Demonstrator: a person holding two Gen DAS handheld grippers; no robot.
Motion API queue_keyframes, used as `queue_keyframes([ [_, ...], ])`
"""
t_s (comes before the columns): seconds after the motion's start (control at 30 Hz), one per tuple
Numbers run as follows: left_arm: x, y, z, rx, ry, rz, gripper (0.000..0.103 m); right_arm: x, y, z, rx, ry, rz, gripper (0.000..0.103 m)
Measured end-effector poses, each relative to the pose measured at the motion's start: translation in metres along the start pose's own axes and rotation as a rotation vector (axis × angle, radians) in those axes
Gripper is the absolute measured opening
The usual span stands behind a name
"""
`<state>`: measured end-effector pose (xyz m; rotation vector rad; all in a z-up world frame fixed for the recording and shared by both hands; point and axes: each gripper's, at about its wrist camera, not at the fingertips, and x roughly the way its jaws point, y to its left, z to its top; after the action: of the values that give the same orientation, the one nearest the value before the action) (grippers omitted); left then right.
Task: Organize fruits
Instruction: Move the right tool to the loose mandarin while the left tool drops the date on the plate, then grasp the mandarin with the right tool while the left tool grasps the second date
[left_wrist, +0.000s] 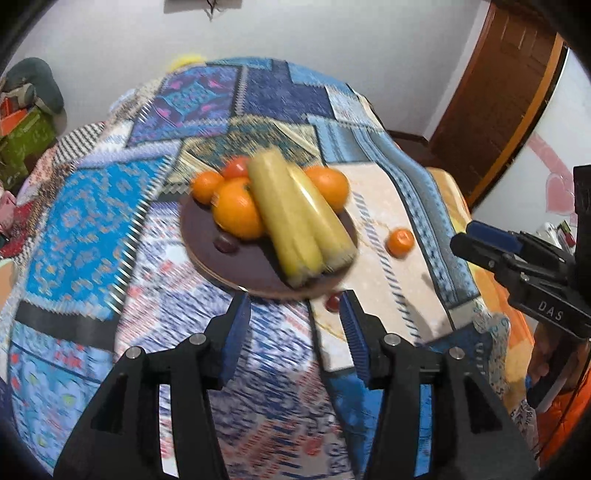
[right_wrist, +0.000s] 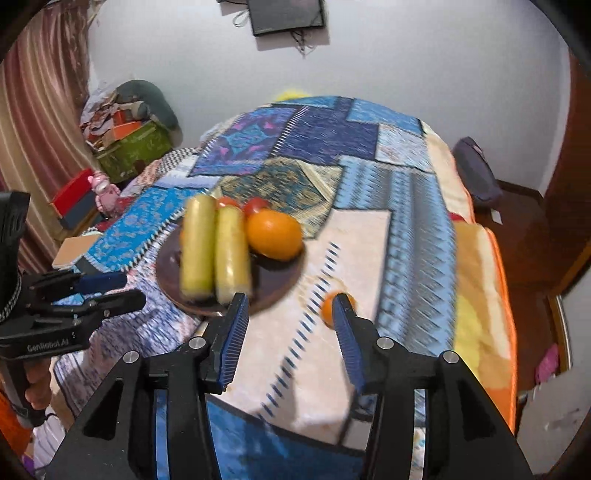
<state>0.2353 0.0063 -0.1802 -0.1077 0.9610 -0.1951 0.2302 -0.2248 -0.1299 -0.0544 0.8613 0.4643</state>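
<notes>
Fruits (left_wrist: 236, 212) on plate (left_wrist: 258, 273); left tongs (left_wrist: 293, 306) and right tongs (right_wrist: 290, 308) angled down, apart, empty.

A patterned woven cloth (left_wrist: 92, 229) covers the bed. The round plate (left_wrist: 255, 266) looks like dark, matt wood. The two corn cobs (left_wrist: 295, 214) shine under glossy plastic wrap; the fingers (right_wrist: 236, 332) carry ribbed blue pads.

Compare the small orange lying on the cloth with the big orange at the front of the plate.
The small orange lies alone on the patchwork cloth, off the dark plate; the big orange sits on the plate. The small orange touches no other fruit; the big orange leans against the wrapped corn cobs. The small orange is clearly smaller. Both are round and bright orange.
</notes>
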Motion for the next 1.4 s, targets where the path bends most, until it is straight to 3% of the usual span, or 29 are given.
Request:
queue_keyframes([
  [0.4,0.053,-0.033,-0.009,0.013,0.108,-0.003,0.050,0.026,-0.024,-0.019,0.028,0.076,-0.002,0.047],
  [0.7,0.077,-0.038,-0.003,0.002,0.127,0.004,0.042,0.066,-0.034,-0.014,0.033,0.132,-0.010,0.046],
  [0.83,0.083,-0.039,0.000,-0.002,0.123,0.009,0.039,0.077,-0.034,-0.013,0.022,0.146,-0.009,0.042],
  [1.03,0.088,-0.036,0.002,-0.019,0.121,0.027,0.026,0.089,-0.030,-0.011,-0.004,0.151,-0.029,0.033],
  [1.4,0.064,-0.033,-0.006,-0.002,0.094,0.011,0.024,0.069,-0.027,-0.014,0.001,0.121,-0.013,0.033],
])
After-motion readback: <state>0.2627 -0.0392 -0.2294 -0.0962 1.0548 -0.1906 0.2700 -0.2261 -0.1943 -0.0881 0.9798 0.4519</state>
